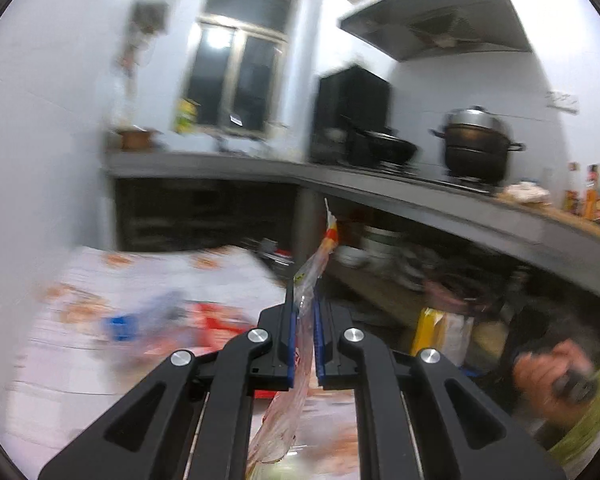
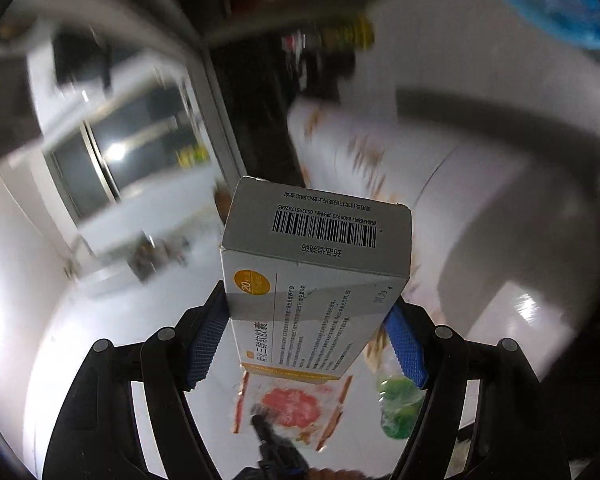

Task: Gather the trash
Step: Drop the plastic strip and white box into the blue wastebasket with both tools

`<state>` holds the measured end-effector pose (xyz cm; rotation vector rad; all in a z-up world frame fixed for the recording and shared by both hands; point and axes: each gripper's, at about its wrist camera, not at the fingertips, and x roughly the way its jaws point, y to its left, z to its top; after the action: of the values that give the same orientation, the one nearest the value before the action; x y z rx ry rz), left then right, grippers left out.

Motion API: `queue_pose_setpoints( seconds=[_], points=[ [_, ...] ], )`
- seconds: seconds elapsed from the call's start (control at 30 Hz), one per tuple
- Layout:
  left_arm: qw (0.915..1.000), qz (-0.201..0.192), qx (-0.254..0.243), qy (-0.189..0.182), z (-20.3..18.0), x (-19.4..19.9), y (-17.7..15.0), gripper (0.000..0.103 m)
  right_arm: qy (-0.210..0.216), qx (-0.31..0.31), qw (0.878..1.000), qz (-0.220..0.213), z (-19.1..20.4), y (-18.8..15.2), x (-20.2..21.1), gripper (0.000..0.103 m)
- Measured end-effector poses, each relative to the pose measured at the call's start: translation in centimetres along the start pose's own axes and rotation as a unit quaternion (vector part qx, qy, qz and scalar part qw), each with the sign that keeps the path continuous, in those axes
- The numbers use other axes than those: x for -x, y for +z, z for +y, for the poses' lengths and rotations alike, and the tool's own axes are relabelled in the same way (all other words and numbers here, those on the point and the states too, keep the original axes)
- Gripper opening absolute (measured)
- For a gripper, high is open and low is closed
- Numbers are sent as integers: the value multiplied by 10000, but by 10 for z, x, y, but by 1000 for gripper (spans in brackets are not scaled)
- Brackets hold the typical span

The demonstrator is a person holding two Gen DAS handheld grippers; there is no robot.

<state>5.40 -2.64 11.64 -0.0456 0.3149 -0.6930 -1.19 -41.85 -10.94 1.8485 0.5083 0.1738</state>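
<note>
Left claw (image 1: 305, 316): closed on a thin, crinkled clear plastic wrapper with orange print (image 1: 300, 344), which sticks out past the fingertips.
Right claw (image 2: 306, 334): grips a grey and white cardboard medicine box (image 2: 316, 276) between blue ribbed pads (image 2: 206, 340).
Box writing: barcode, "20" in an orange circle, Chinese text.

Home kitchen: range hood (image 1: 436, 20), stove pots (image 1: 476, 144), counter (image 1: 380, 188).

Patterned tablecloth (image 1: 148, 276) under blurred wrappers (image 1: 204, 320).
</note>
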Motion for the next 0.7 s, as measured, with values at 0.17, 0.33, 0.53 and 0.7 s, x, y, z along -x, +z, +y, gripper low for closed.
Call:
queue_pose_setpoints(
  seconds=[0.17, 0.33, 0.53, 0.7],
  points=[
    [9886, 1052, 507, -948, -49, -79, 9, 7, 170, -660, 9917, -1094, -66, 20, 87, 70],
    [9425, 2682, 1116, -1655, -112, -185, -24, 7, 240, -1392, 9718, -1887, -133, 34, 135, 70],
    [9140, 3676, 618, -1603, -196, -277, -81, 7, 84, -1742, 9532, -2470, -177, 69, 176, 70],
    [9004, 4023, 298, -1627, -244, -335, -116, 7, -628, -1632, 9493, -2614, -185, 118, 168, 70]
  ],
)
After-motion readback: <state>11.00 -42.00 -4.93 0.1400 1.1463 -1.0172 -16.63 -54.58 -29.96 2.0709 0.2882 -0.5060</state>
